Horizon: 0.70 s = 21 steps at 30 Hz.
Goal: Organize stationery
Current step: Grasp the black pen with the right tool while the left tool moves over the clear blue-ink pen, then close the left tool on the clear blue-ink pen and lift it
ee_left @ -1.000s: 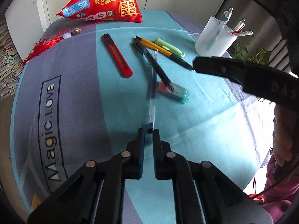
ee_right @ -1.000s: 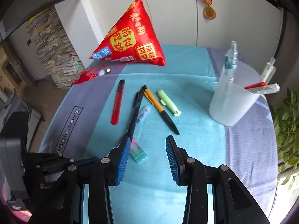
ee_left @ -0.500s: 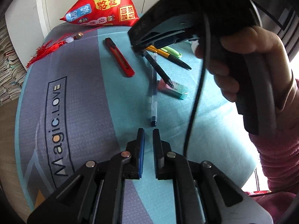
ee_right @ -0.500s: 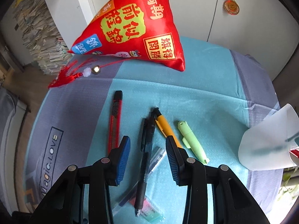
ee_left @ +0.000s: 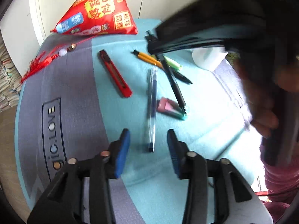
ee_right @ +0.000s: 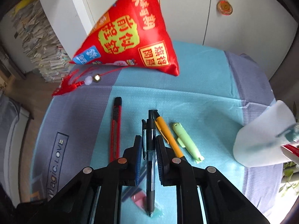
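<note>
My right gripper [ee_right: 148, 146] is shut on a black pen [ee_right: 150, 160]; in the left wrist view the same pen [ee_left: 172, 83] hangs from it, tip over a pink and green eraser [ee_left: 171, 108]. My left gripper [ee_left: 148, 150] is open and empty, with a clear blue pen [ee_left: 152, 104] lying on the cloth between its fingertips. A red box cutter [ee_left: 115, 72], an orange pen [ee_right: 167, 136] and a green highlighter [ee_right: 187, 142] lie on the teal tablecloth [ee_right: 196, 100]. A white pen cup [ee_right: 261, 141] stands at the right.
A red pyramid cushion [ee_right: 127, 37] with a tassel [ee_right: 72, 85] sits at the back of the table. A medal [ee_right: 224, 7] hangs on the white wall behind. Stacked papers [ee_right: 35, 43] stand beyond the table's left edge.
My right gripper has moved down over the black pen and shut on it. My left gripper has let go of the clear blue pen and opened.
</note>
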### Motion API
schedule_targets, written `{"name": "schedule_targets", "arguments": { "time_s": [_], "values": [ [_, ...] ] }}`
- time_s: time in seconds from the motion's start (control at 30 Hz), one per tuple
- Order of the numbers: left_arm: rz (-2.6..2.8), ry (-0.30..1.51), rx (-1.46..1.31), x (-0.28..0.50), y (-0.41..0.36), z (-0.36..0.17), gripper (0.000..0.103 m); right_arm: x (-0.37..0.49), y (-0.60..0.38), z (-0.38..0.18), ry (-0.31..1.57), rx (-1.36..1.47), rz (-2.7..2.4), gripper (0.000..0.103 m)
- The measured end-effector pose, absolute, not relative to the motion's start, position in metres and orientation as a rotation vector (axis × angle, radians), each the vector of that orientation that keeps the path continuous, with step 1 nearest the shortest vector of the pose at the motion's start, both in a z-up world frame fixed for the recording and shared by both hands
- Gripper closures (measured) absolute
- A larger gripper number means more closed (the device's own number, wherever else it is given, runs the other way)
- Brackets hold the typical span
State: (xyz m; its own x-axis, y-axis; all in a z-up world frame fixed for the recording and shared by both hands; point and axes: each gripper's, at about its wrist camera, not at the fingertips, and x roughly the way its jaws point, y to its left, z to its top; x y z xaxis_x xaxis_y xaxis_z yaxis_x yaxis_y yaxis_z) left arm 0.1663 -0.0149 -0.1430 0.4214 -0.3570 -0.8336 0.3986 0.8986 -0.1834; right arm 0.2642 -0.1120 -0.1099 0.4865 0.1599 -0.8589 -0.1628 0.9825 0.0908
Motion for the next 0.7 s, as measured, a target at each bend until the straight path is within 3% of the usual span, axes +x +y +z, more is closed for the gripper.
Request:
{"name": "schedule_targets", "arguments": {
  "time_s": [0.2, 0.57, 0.63, 0.7],
  "values": [
    [-0.496, 1.017, 0.058, 0.189, -0.038, -0.130, 0.059, 0.205, -0.148, -0.066, 0.921, 0.025, 0.195, 0.087],
    [-0.458, 1.054, 0.137, 0.254, -0.076, -0.142, 0.060, 0.152, -0.204, -0.053, 0.857, 0.129, 0.115, 0.087],
    [-0.453, 1.081, 0.146, 0.259, -0.079, -0.149, 0.075, 0.147, -0.212, -0.051, 0.847, 0.145, 0.110, 0.087],
    [-0.447, 1.085, 0.152, 0.257, -0.080, -0.152, 0.080, 0.143, -0.220, -0.049, 0.836, 0.162, 0.107, 0.087]
  ]
}}
